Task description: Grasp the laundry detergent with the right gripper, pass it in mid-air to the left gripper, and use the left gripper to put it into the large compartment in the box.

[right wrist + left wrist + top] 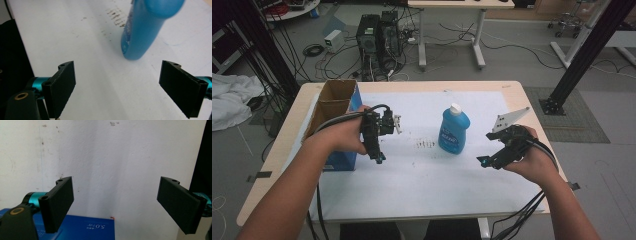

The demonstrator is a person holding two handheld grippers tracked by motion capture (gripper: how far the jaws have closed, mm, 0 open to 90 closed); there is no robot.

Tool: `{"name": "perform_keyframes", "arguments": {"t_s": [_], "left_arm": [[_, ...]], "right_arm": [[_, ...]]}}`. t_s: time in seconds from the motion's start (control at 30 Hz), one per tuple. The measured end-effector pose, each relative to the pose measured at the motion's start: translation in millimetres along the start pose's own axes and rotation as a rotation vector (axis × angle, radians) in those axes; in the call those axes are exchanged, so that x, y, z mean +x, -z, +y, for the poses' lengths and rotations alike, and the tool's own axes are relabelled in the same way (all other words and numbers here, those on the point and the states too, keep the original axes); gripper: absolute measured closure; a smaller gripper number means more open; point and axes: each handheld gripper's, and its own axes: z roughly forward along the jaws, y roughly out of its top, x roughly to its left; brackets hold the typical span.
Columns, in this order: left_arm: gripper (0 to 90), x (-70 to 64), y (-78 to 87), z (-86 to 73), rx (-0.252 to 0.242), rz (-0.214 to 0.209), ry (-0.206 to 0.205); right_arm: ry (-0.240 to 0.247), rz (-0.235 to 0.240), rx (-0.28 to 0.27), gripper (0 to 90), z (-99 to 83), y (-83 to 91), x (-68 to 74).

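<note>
A blue bottle (pixel 454 130) with a white cap stands upright near the middle of the white sheet. The same bottle (pixel 145 27) rises ahead of the jaws in the right gripper view. My right gripper (pixel 483 161) hovers right of the bottle, a short way off, open with nothing between its jaws. The right gripper (pixel 117 87) has its two black jaws far apart. My left gripper (pixel 379 158) is held left of the bottle, pointing down at the sheet beside a blue cardboard box (pixel 343 111). The left gripper (pixel 115 205) is open and holds nothing; the box (pixel 85 227) lies below it.
The white sheet (pixel 422 185) covers a light wooden table (pixel 282 145). Dark smudges (pixel 426 144) mark the sheet left of the bottle. Beyond the table stand computer towers (pixel 379 37), cables, another desk and black frame posts (pixel 582 55).
</note>
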Motion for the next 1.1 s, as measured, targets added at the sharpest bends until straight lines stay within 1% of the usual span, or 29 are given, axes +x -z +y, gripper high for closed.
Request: {"name": "perform_keyframes", "arguments": {"t_s": [0.03, 0.07, 0.1, 0.13, 0.2, 0.3, 0.33, 0.4, 0.53, 0.6, 0.63, 0.83, 0.9, 1.1], "left_arm": [[13.9, -0.3, -0.2, 0.3, 0.0, -0.001, 0.0], [13.9, -0.3, -0.2, 0.3, 0.0, -0.001, 0.0], [13.9, -0.7, -0.5, 1.3, 0.001, -0.003, -0.002], [13.9, -0.7, -0.5, 1.3, 0.001, -0.003, -0.002], [13.9, -0.9, -0.8, 2.0, 0.002, -0.004, -0.003], [14.0, -1.1, -1.1, 2.8, 0.006, -0.005, -0.006], [13.9, -1.1, -1.0, 3.1, 0.004, -0.004, -0.005], [13.9, -0.6, -0.6, 3.2, 0.008, -0.003, -0.007], [13.9, -0.3, 0.7, 3.4, 0.007, 0.0, -0.006], [13.9, -1.1, 2.1, 3.6, 0.0, 0.002, -0.009], [13.9, -1.4, 2.3, 3.6, -0.001, 0.002, -0.009], [13.9, -3.0, 4.1, 2.7, -0.002, 0.004, -0.012], [13.9, -3.7, 5.1, 2.2, -0.002, 0.005, -0.014], [13.9, -5.3, 6.0, 2.9, -0.005, 0.01, -0.027]], "right_arm": [[-0.008, 0.002, -0.004, 12.9, -1.7, -1.0, -2.9], [-0.008, 0.002, -0.004, 12.9, -1.7, -1.0, -2.9], [-0.033, -0.004, -0.014, 12.9, -5.2, -4.3, -10.1], [-0.033, -0.004, -0.014, 12.9, -5.2, -4.3, -10.1], [-0.053, -0.008, -0.021, 12.9, -7.1, -8.7, -17.2], [-0.057, -0.006, -0.022, 12.9, -7.1, -10.7, -19.1], [-0.057, -0.003, -0.014, 12.9, -5.3, -17.2, -23.0], [-0.058, -0.001, -0.013, 12.9, -4.0, -21.4, -25.7], [-0.061, 0.003, -0.015, 12.9, -3.5, -23.5, -26.9], [-0.061, 0.004, -0.004, 12.9, 0.3, -34.9, -32.2], [-0.063, 0.004, -0.006, 12.9, 1.0, -36.8, -33.4], [-0.068, 0.003, -0.013, 12.9, 2.5, -39.9, -35.8], [-0.077, -0.003, -0.007, 12.9, 6.5, -50.7, -38.8], [-0.08, -0.007, 0.009, 12.9, 10.0, -59.9, -39.1]]}}
